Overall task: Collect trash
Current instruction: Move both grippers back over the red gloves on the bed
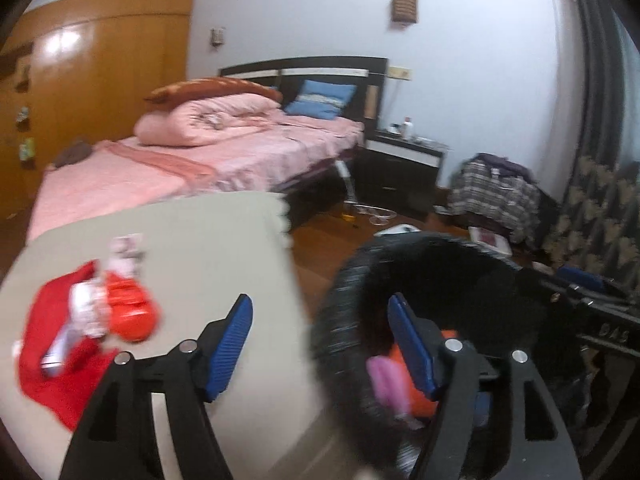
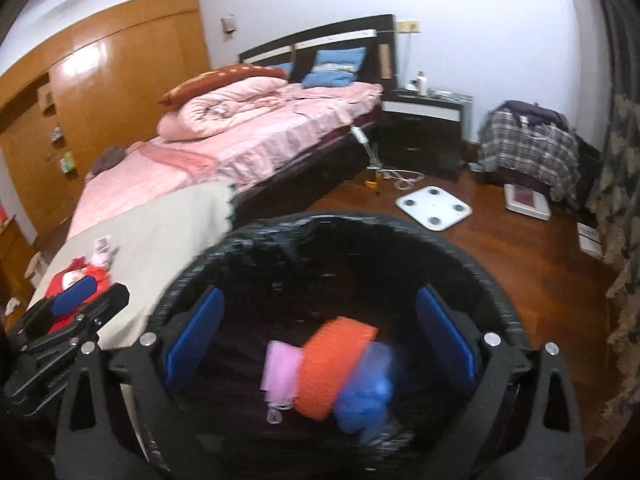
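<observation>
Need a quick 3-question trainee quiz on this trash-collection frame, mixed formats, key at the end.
1. True or false: the right tool is clamped on the orange item.
2. Which is inside the black bin? A) white scale B) pink item C) blue pillow
3. Fill in: the red trash pile lies on the ____ cloth, beside the bin.

Key:
1. False. Both the right and the left tool stand open and grip nothing; the orange item lies in the bin between the right tool's fingers.
2. B. The pink item lies by the orange and blue item; the scale is on the floor.
3. Beige.
</observation>
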`<state>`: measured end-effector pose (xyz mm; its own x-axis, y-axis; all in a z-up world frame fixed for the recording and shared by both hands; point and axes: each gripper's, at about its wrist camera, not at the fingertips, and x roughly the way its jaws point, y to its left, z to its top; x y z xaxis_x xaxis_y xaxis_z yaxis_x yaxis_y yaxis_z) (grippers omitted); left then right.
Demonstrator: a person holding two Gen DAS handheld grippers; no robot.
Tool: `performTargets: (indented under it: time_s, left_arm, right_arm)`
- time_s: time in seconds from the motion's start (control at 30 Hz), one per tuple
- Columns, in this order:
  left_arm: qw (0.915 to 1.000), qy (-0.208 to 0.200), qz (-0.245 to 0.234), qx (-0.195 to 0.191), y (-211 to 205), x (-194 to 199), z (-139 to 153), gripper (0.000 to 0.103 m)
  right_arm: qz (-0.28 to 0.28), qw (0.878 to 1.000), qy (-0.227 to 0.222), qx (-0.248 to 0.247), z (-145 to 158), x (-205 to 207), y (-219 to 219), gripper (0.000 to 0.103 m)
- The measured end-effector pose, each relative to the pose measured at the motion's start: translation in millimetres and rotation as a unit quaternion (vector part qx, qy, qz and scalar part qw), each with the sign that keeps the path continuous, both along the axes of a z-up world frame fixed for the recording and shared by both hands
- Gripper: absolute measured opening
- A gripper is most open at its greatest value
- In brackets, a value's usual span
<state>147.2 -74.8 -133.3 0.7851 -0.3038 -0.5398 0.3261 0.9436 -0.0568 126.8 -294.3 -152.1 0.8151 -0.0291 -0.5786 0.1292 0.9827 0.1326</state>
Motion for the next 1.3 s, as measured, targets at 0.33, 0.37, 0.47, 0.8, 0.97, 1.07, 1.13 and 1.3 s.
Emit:
performTargets:
  time_s: [0.33, 0.37, 0.47, 0.8, 0.97, 1.07, 1.13, 1.3]
  left_arm:
    - [0.9902, -0.010, 0.135, 0.035, 126, -24, -5, 0.069]
    - [0.9887, -0.010, 0.145, 0.038, 135, -24, -6, 0.069]
    - [0.9824, -0.004, 0.181, 0.045, 166, -28, -11, 0.069]
    - [0.9688, 0.014, 0.242, 0.052, 226, -34, -23, 0.069]
    - [0.9663, 0.015, 0.252, 0.050, 235, -33, -25, 0.069]
    - [0.9656, 0.019, 0.256, 0.044, 242, -33, -28, 0.069]
    - [0.9653, 0.019, 0.257, 0.042, 245, -33, -28, 0.069]
    - [0.9638, 0.026, 0.263, 0.032, 254, -33, -30, 0.069]
  right_arm:
    - [0.117, 0.993, -0.022, -0.002, 13, 21, 111, 0.095]
    - [0.130, 0.991, -0.024, -0.003, 12, 23, 125, 0.095]
    - [0.157, 0.987, -0.020, -0.003, 9, 31, 157, 0.095]
    - [0.214, 0.977, 0.013, -0.005, -14, 49, 228, 0.095]
    - [0.233, 0.972, 0.034, -0.003, -26, 56, 254, 0.095]
    - [0.242, 0.969, 0.049, 0.001, -35, 58, 267, 0.095]
    - [0.247, 0.967, 0.056, -0.001, -38, 61, 273, 0.095]
    - [0.255, 0.964, 0.073, -0.008, -45, 64, 287, 0.095]
